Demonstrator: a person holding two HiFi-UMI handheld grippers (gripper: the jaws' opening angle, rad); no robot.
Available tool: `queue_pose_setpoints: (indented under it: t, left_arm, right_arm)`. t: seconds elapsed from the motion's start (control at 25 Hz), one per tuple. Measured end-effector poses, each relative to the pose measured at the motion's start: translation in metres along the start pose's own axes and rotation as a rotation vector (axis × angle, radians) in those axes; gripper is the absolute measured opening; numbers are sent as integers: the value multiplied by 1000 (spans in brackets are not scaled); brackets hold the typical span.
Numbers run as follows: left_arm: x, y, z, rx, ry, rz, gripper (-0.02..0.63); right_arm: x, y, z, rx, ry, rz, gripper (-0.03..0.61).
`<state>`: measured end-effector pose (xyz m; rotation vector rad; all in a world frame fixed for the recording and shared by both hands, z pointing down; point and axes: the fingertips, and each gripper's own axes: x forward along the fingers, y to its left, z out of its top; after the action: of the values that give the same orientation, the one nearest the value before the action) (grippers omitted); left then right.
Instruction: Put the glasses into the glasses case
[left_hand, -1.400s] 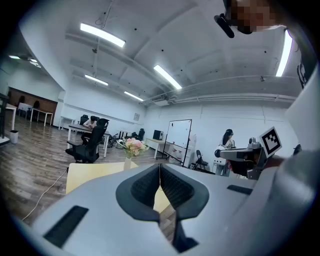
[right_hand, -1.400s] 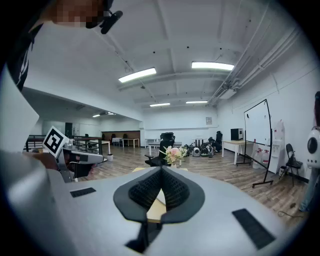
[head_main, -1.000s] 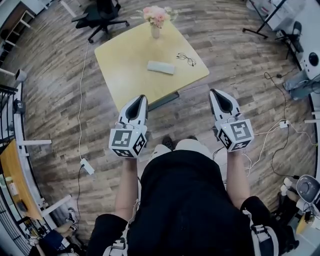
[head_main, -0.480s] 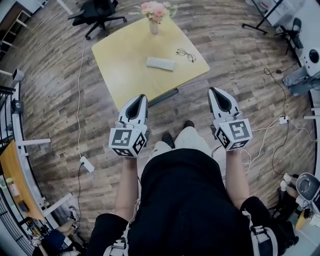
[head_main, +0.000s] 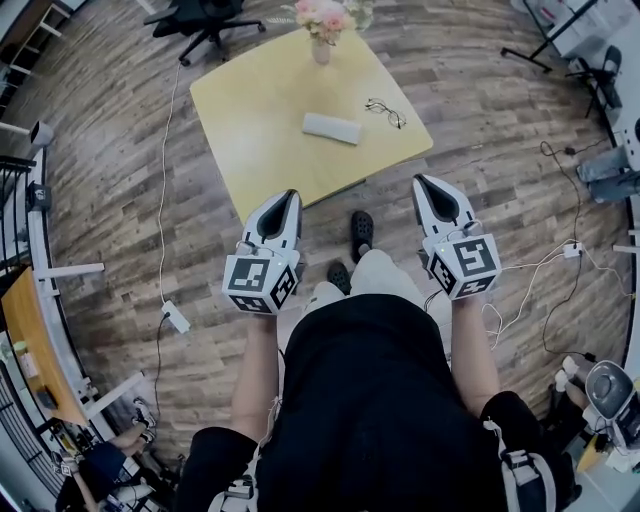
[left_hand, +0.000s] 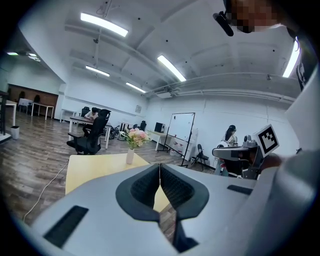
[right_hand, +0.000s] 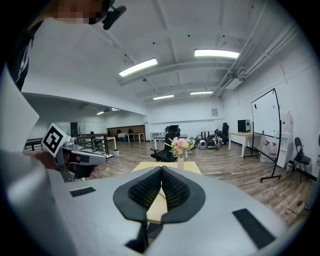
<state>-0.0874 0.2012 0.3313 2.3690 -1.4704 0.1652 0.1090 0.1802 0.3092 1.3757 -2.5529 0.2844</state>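
Glasses (head_main: 385, 112) lie by the desk's (head_main: 255, 100) 3 o'clock edge, long axis 10-to-4 o'clock, glasses case (head_main: 331, 128) at 8 o'clock; left claw (head_main: 288, 197) and right claw (head_main: 423, 184) closed, empty

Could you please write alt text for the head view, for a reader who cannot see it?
Seen from above, a person holds the left tongs and right tongs, both shut and empty, short of a yellow table. On it are glasses, a pale glasses case and a vase of flowers.
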Motion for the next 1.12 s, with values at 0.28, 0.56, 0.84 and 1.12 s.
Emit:
queue_pose_setpoints:
  t: [0.28,0.56,0.84,1.12]
  left_arm:
    - [46,23,12,-5,27,28,23]
    - [93,41,36,-2,32,79,23]
    - [130,50,38,-36,37,143,23]
    - [153,59,24,-78,56,223,23]
  right_arm:
    - [58,-24,15,-25,11,49,18]
    - [114,-56,31,-58,27,97,18]
    - [155,-81,27,-74,58,175,18]
    - [184,-92,6,-110,107,255,18]
